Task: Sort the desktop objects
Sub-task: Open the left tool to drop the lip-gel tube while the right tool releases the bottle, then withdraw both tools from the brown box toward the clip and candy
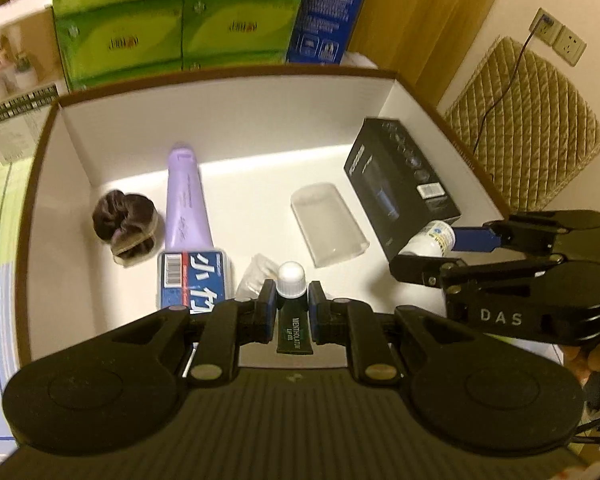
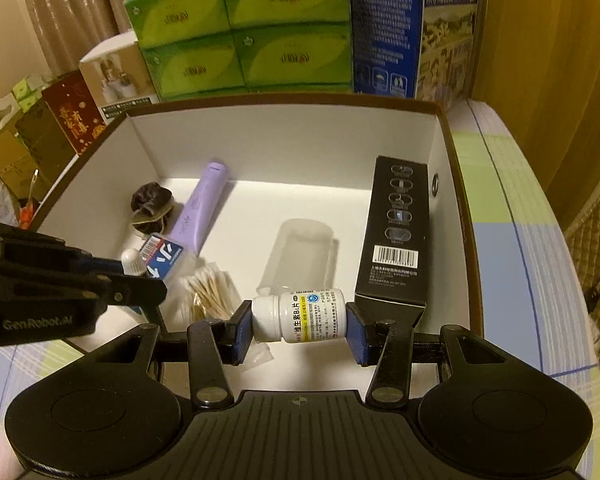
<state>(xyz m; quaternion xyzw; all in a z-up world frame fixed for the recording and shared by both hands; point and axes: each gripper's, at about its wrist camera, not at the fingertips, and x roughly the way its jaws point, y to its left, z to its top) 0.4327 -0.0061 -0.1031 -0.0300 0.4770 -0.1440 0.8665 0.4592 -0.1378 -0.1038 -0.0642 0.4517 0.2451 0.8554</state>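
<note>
My left gripper [image 1: 292,312] is shut on a small dark green lip balm tube [image 1: 294,330] with a white cap, held over the near part of the white box [image 1: 220,108]. My right gripper [image 2: 298,322] is shut on a white pill bottle [image 2: 300,315] lying sideways between its blue pads, above the box's near right part beside the black carton [image 2: 394,232]. In the left wrist view the right gripper [image 1: 432,252] shows at the right with the bottle [image 1: 432,238]. In the right wrist view the left gripper [image 2: 140,276] reaches in from the left with the tube's white cap [image 2: 132,262].
Inside the box lie a purple tube [image 1: 186,204], a dark hair scrunchie [image 1: 126,222], a blue-and-white pack [image 1: 194,280], a clear plastic case [image 1: 328,224] and a bag of cotton swabs [image 2: 208,292]. Green tissue packs [image 2: 240,28] and a blue carton [image 2: 384,24] stand behind it.
</note>
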